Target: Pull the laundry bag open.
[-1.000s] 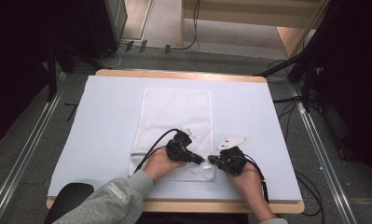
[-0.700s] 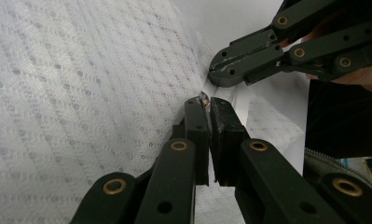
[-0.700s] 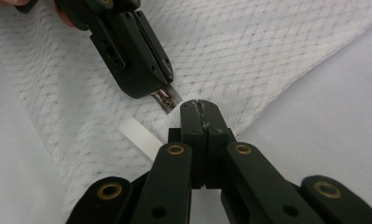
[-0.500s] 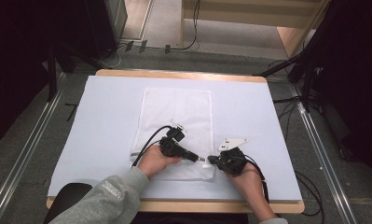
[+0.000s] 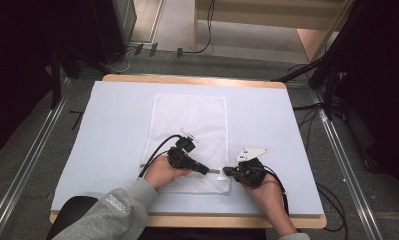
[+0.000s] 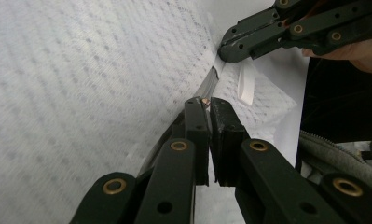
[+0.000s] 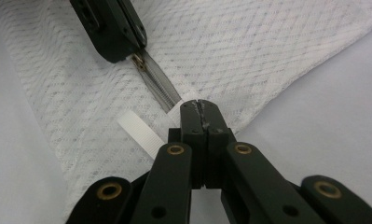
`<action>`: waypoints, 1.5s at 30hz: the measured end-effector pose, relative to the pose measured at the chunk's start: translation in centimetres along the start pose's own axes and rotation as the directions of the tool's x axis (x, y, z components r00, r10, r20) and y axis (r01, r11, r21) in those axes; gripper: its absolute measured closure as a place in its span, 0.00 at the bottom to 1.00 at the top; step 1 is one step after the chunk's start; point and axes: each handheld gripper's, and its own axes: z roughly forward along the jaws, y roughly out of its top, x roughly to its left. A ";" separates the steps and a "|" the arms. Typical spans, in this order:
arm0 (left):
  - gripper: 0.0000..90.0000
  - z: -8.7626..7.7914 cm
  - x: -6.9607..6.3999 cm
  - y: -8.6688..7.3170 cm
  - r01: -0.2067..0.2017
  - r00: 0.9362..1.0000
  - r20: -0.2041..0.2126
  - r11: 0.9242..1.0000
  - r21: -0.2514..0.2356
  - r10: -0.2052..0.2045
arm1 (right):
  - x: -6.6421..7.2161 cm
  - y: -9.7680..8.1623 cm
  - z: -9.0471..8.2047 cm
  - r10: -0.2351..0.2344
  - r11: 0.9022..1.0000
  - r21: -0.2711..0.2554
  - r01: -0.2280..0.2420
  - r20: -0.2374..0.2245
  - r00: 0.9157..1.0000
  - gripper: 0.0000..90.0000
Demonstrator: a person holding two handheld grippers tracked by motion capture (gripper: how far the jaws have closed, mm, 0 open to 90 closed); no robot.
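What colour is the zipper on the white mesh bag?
The zipper is dark grey on the white mesh bag; the right gripper view shows it best.

Blue-white sheet (image 5: 112, 150) spread over the wooden table (image 5: 187, 79) — wood showing only as a thin rim along the far and near edges. Grey floor (image 5: 32, 150) all round the table. Metal rails (image 5: 22, 172) on the floor at left of the table, another rail (image 5: 347, 165) at right, both running near to far. Black cables (image 5: 207, 47) on the floor beyond the table's far edge, more cables (image 5: 332, 200) on the floor at its right. Dark stands (image 5: 332, 75) off the far right corner. Pale wooden furniture (image 5: 267, 15) further back — well apart from the table.
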 end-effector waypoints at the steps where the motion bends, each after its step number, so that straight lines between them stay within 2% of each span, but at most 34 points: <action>1: 0.98 -0.2 0.0 -0.1 -0.002 1.000 -0.004 1.000 -0.004 0.002 | 0.0 0.0 0.0 -0.001 1.000 -0.001 0.001 0.000 1.000 1.00; 6: 0.98 -1.4 0.2 -0.5 0.013 1.000 -0.007 1.000 -0.012 -0.013 | -0.1 0.0 0.0 0.005 1.000 -0.002 -0.005 -0.006 1.000 1.00; 7: 0.98 -1.7 0.3 -0.5 0.015 1.000 0.006 1.000 -0.012 -0.015 | -0.2 0.0 0.0 0.006 1.000 -0.002 -0.006 -0.006 1.000 1.00; 9: 0.98 -2.4 0.4 -0.7 0.024 1.000 0.011 0.999 -0.024 -0.024 | -0.2 0.0 0.0 0.005 1.000 -0.001 -0.005 -0.006 1.000 1.00; 12: 0.98 -3.0 0.4 -1.1 0.020 1.000 0.013 1.000 -0.018 -0.020 | -0.3 0.0 0.0 0.008 1.000 -0.005 -0.008 -0.012 1.000 1.00; 18: 0.98 -3.1 0.3 -1.4 0.018 1.000 -0.001 1.000 -0.006 -0.018 | -0.3 0.0 0.0 0.011 1.000 -0.005 -0.011 -0.018 1.000 1.00; 26: 0.98 -3.6 0.7 -1.9 0.033 0.999 0.001 0.999 -0.008 -0.033 | -0.4 -0.1 0.0 0.020 1.000 -0.004 -0.020 -0.027 0.999 1.00; 31: 0.98 -3.6 0.7 -2.0 0.026 1.000 -0.015 1.000 0.003 -0.026 | -0.5 -0.1 0.0 0.014 1.000 -0.008 -0.014 -0.030 0.999 1.00; 40: 0.98 -3.9 0.6 -2.3 0.031 0.999 -0.012 1.000 -0.002 -0.031 | -0.7 -0.2 0.0 0.005 1.000 -0.014 -0.005 -0.041 0.999 1.00; 41: 0.98 -3.9 0.6 -2.3 0.031 0.999 -0.024 1.000 0.000 -0.031 | -0.7 -0.2 0.0 0.004 1.000 -0.015 -0.005 -0.041 0.999 1.00; 42: 0.98 -4.0 0.7 -2.3 0.032 0.999 -0.011 0.999 -0.006 -0.032 | -0.7 -0.2 0.0 0.005 1.000 -0.015 -0.006 -0.042 0.999 1.00; 45: 0.98 -4.1 0.7 -2.3 0.033 0.999 -0.010 0.999 -0.008 -0.033 | -0.7 -0.2 0.1 0.002 1.000 -0.018 -0.003 -0.043 0.999 1.00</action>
